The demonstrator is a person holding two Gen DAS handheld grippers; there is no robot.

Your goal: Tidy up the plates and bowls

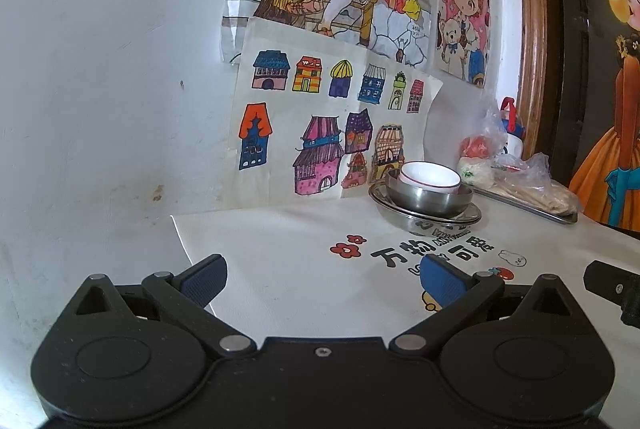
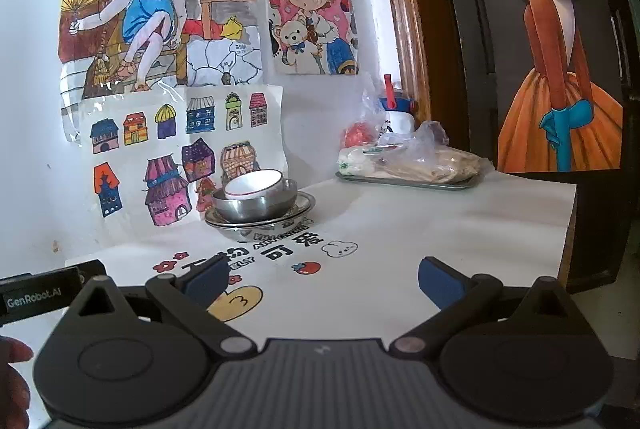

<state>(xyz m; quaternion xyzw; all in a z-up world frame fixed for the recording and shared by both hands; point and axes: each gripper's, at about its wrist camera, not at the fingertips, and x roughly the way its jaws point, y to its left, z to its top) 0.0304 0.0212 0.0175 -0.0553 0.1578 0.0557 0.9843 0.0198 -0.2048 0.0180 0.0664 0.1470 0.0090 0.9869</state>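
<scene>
A white ceramic bowl [image 1: 431, 178] with a dark rim sits tilted inside a steel bowl [image 1: 428, 198], which rests on stacked steel plates [image 1: 424, 217] at the back of the table by the wall. The same stack shows in the right wrist view: white bowl [image 2: 253, 184], steel bowl [image 2: 256, 206], steel plates [image 2: 260, 223]. My left gripper [image 1: 322, 279] is open and empty, well short of the stack. My right gripper [image 2: 322, 279] is open and empty, also short of the stack.
A white printed tablecloth [image 2: 400, 237] covers the table. A steel tray [image 2: 408, 181] with bagged food stands at the back right, a cup [image 2: 400, 117] behind it. Drawings hang on the wall [image 1: 100, 69]. The table's right edge [image 2: 570, 229] drops off beside a dark door.
</scene>
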